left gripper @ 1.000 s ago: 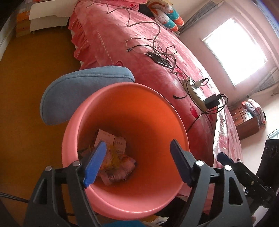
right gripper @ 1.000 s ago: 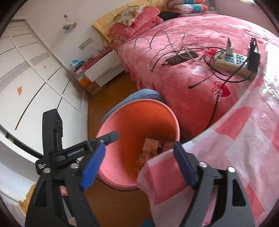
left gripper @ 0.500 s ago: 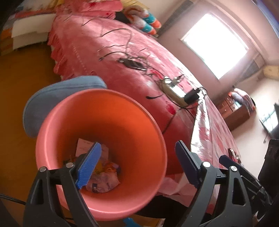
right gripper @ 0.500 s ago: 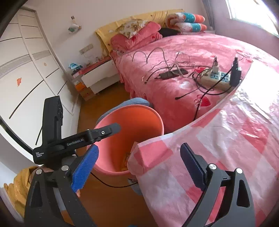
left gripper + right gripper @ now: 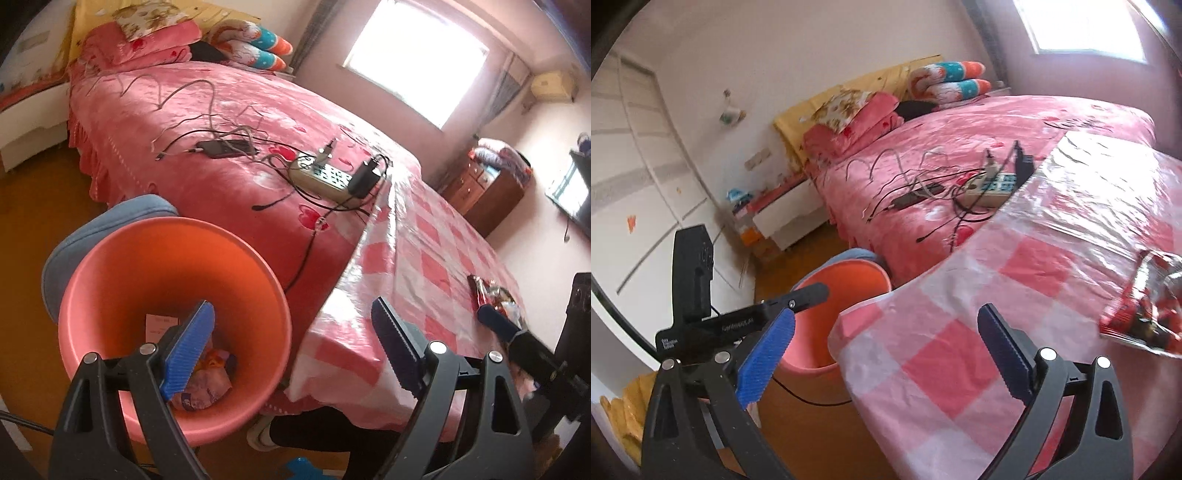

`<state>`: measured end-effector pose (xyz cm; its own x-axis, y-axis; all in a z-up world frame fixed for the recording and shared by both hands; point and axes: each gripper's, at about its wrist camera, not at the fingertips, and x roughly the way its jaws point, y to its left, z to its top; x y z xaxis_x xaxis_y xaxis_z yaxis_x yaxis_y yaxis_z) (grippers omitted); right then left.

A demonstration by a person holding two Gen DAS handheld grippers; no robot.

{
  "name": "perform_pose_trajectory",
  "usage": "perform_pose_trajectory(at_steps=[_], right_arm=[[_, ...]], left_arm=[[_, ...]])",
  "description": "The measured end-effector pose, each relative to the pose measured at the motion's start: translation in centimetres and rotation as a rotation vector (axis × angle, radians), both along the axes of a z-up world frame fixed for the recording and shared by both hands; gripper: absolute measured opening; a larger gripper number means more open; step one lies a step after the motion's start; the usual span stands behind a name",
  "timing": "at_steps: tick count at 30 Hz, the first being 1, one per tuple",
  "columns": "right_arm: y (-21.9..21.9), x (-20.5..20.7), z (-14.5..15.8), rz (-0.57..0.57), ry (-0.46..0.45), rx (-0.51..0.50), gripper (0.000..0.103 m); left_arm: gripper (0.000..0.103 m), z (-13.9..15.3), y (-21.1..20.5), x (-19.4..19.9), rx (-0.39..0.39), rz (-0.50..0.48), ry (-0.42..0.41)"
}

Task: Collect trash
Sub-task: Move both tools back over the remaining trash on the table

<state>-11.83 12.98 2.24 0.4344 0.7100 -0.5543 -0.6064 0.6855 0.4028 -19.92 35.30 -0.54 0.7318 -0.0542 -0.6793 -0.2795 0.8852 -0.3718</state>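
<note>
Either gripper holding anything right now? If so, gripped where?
Nothing held. Left gripper is open above the orange bin; right gripper is open over the checkered tablecloth. The red wrapper lies untouched.

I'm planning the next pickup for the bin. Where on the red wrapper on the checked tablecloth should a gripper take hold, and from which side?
Probably the near raised edge of the red wrapper, approached from above with the open right gripper. It lies flat and crinkled on the checked tablecloth, so a lifted fold gives the fingers something to pinch.
</note>
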Motion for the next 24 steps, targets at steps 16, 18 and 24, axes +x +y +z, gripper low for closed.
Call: perform_pose_trajectory(at_steps=[16,18,24], right_arm=[[-6.2,0.0,1.4,-0.099,-0.027,-0.001,0.098],[-6.6,-0.2,1.5,-0.107,-0.037,-0.007,0.098],[-8.4,-0.5,2.1,-0.143,-0.069,-0.040,0.098]], left_arm=[[0.087,1.0,-6.6,2.0,0.061,-0.150,0.079],[0.087,1.3,-7.4,2.2,0.092,-0.153,0.083],[0.087,2.0,-9.9,2.5,0.134,-0.194,0.068]])
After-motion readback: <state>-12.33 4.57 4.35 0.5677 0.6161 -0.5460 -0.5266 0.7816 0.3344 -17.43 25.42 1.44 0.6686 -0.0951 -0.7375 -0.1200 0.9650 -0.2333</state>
